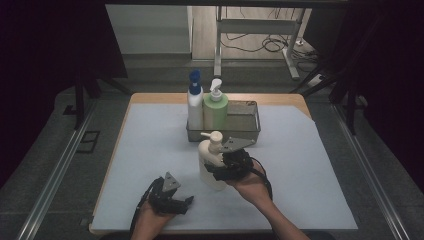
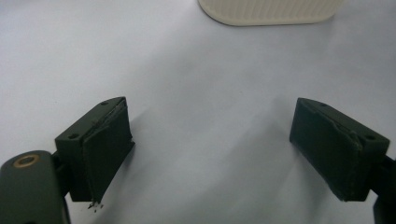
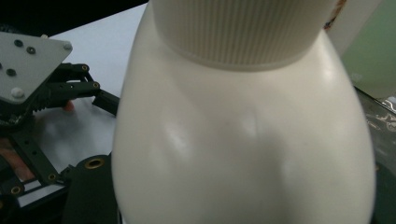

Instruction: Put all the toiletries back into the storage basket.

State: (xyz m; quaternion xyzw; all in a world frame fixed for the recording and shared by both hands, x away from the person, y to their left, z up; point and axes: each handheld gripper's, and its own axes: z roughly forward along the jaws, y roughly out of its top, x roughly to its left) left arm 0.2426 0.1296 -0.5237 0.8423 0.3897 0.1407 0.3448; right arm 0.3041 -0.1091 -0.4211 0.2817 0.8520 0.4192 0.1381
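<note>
Two bottles [image 1: 202,107] upright in tray [image 1: 250,131]; cream bottle [image 1: 211,160] outside.

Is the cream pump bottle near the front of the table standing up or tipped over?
Standing upright. The cream pump bottle has its base on the white table cover and its pump head on top, with the right tool around its body.

Cream pump bottle [image 1: 212,161]: plastic, rounded shoulders, ribbed collar below a cream pump head. Stands upright on the pale sheet covering the table, near the front centre, just in front of the metal tray. In the right gripper view its body sits close up, smooth and glossy, with the ribbed band above
</note>
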